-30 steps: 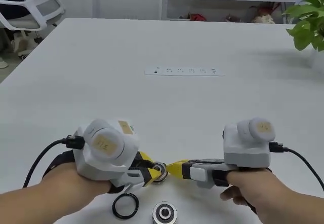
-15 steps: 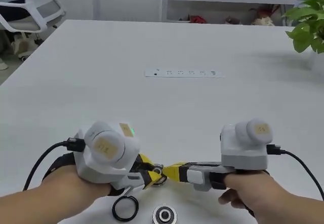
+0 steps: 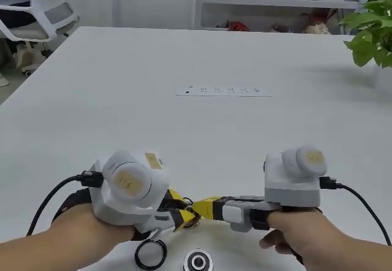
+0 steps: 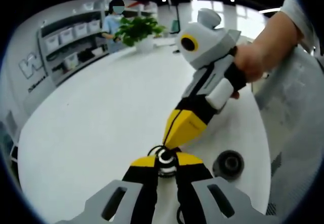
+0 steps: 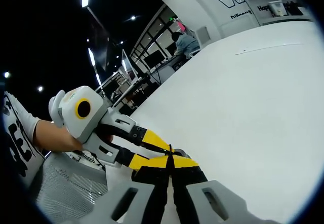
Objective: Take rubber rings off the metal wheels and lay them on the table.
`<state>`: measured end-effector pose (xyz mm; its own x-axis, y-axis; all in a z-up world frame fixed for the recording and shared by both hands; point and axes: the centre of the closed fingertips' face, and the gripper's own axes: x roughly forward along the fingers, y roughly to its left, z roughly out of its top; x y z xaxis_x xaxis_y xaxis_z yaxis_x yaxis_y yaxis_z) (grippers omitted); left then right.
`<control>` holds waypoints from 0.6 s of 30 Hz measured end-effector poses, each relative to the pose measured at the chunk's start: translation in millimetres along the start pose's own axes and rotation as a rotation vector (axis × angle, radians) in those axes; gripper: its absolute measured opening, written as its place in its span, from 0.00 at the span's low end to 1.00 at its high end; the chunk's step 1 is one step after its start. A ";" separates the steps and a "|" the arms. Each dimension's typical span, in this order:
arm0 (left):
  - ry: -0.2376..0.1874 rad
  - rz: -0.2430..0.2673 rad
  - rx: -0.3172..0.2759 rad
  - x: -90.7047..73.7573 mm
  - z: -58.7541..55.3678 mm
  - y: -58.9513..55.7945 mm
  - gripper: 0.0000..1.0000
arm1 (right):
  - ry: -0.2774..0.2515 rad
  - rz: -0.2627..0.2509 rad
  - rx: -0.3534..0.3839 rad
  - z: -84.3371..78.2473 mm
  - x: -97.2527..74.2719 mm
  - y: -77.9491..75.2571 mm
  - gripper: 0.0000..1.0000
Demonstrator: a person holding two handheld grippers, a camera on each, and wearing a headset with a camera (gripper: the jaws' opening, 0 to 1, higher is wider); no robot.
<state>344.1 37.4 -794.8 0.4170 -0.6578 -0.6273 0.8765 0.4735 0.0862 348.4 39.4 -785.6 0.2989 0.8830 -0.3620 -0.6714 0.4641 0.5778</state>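
Wheel still in L gripper, R gripper nudged closer.

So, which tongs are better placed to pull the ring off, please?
Probably the right tongs: they look pinched on the rubber ring, while the left tongs clamp the wheel steady.

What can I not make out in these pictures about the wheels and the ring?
1. Held wheel: in the head view the left gripper and right gripper cover nearly all of it.
2. Whether the right gripper grips its ring: small and blurred in the left gripper view, behind the jaws in the right gripper view.
3. Loose wheel: cut by the head view's bottom edge.
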 end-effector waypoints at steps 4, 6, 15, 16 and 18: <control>-0.001 -0.005 -0.006 -0.1 -0.1 0.1 0.14 | 0.020 -0.015 -0.015 -2.4 -1.0 -3.4 0.00; 0.000 -0.013 -0.008 -0.3 -0.3 -0.2 0.14 | 0.025 -0.012 -0.016 -3.3 -0.7 -2.8 0.00; -0.003 -0.029 0.015 -3.5 1.4 -2.8 0.17 | 0.031 -0.006 -0.024 -2.5 -1.9 -1.3 0.00; -0.004 -0.033 0.018 -4.2 1.5 -3.8 0.18 | 0.030 -0.006 -0.025 -1.8 -2.3 -1.3 0.00; -0.006 -0.037 0.017 -6.2 1.4 -4.4 0.18 | 0.029 -0.006 -0.030 -0.8 -3.2 -0.6 0.00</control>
<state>338.0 38.5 -790.2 0.3860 -0.6782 -0.6254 0.8953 0.4389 0.0767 347.3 36.3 -785.4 0.2837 0.8775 -0.3866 -0.6897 0.4668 0.5535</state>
